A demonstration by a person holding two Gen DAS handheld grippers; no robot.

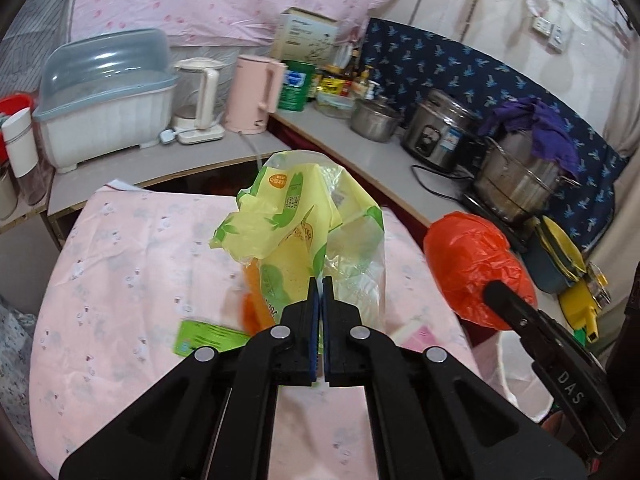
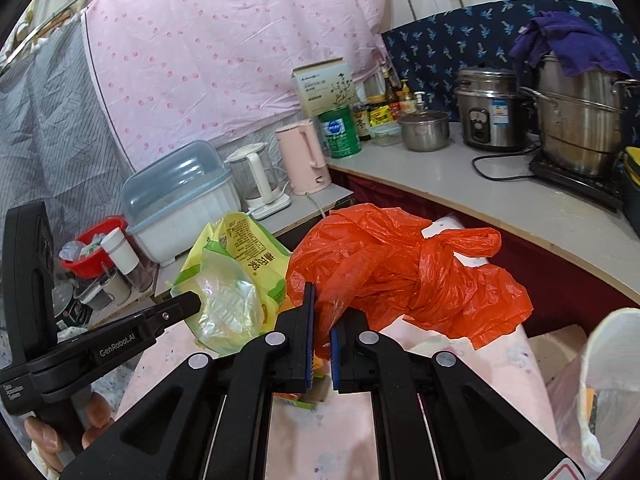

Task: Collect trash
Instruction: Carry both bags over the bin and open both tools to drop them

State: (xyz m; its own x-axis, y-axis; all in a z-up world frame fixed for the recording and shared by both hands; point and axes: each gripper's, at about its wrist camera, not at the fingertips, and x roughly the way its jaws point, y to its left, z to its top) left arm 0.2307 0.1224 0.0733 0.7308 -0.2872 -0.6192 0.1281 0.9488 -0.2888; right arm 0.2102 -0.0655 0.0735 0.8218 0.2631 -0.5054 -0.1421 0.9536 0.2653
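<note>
My left gripper (image 1: 320, 286) is shut on a yellow-green plastic snack bag (image 1: 296, 220) and holds it up above the pink tablecloth (image 1: 120, 264). The bag also shows in the right wrist view (image 2: 236, 272), with the left gripper (image 2: 192, 302) at its edge. My right gripper (image 2: 322, 308) is shut on a crumpled orange plastic bag (image 2: 400, 272), held above the table. That orange bag (image 1: 476, 268) and the right gripper (image 1: 496, 292) show at the right of the left wrist view. A green wrapper (image 1: 208, 338) and an orange scrap (image 1: 254, 312) lie on the cloth.
A white-lined trash bin (image 2: 608, 380) stands at the lower right. The counter (image 1: 344, 148) behind holds a dish box (image 1: 108, 100), kettles (image 1: 252, 92), a green can, pots (image 1: 516, 176) and a rice cooker (image 1: 436, 128). A red basin (image 2: 94, 248) sits at the left.
</note>
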